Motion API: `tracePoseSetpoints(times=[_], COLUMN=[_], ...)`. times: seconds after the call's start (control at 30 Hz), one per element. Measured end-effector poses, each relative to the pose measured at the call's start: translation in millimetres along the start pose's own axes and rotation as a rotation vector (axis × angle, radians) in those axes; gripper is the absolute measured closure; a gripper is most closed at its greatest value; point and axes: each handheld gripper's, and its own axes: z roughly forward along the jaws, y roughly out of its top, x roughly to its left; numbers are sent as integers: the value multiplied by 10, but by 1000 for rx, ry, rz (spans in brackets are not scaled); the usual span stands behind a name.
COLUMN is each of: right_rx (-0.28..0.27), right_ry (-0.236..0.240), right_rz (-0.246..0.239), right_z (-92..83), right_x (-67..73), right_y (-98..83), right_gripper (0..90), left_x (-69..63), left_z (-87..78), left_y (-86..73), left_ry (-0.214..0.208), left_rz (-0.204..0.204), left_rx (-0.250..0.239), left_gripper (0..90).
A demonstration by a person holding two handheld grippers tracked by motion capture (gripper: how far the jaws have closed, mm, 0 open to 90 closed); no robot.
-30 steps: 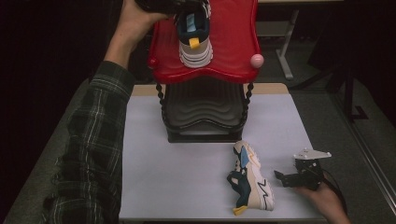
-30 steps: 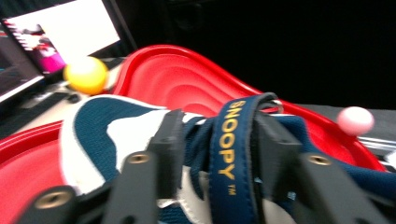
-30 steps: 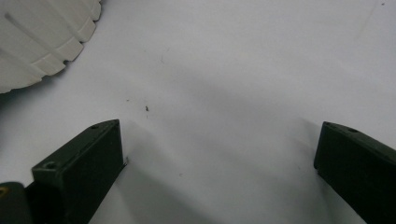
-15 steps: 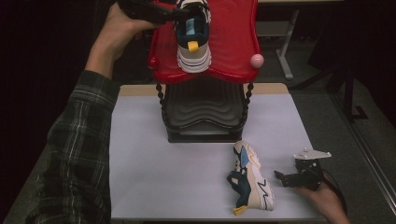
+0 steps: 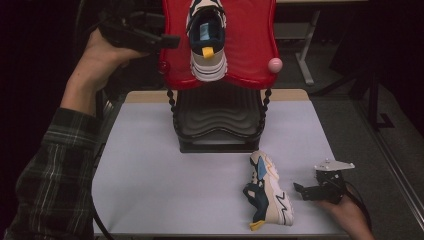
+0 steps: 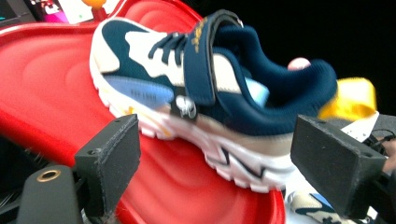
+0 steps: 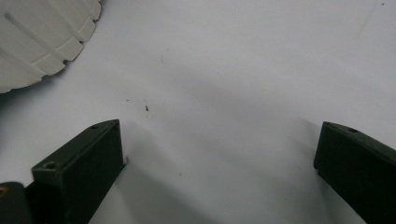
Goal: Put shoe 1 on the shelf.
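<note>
High view: the left tool [image 5: 167, 41], jaws just opened wide and empty, hung left of the sneaker [image 5: 206, 37] on the red top shelf [image 5: 250, 45]; a careless brush might tip it off. Left gripper view: the shoe sat beyond the pads. Right gripper view: the right tool [image 7: 219, 172] lay open, empty, on the counter [image 7: 243, 84] near the second sneaker [image 7: 42, 37]

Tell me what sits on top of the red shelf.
One navy and white sneaker stands on the red shelf, heel with yellow tab toward the camera. A pink ball sits at its right corner. The shelf under the sole is covered.
</note>
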Motion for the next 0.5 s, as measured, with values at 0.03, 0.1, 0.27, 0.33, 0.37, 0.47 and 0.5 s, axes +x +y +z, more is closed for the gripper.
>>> tracePoseSetpoints(times=[0.03,0.1,0.27,0.33,0.37,0.47,0.5], right_rx=[0,0,0,-1,0,-1,-1], right_ry=[0,0,0,-1,-1,-2,-2], right_rz=[0,0,0,1,0,0,0], right_z=[0,0,0,0,-1,-1,-1], right_x=[0,0,0,2,2,2,2], right_y=[0,0,0,0,0,1,1], right_gripper=[7,7,7,7,7,7,7], left_x=[0,-61,-161,-207,-237,-324,-350], left_z=[0,-94,-192,-226,-241,-279,-290], left_y=[0,-158,-402,-504,-563,-743,-803], left_ry=[0,6,27,32,37,51,55], left_rz=[0,-9,-20,-34,-40,-47,-49], left_rx=[0,-2,18,19,21,44,53], left_gripper=[153,154,153,153,154,154,154])
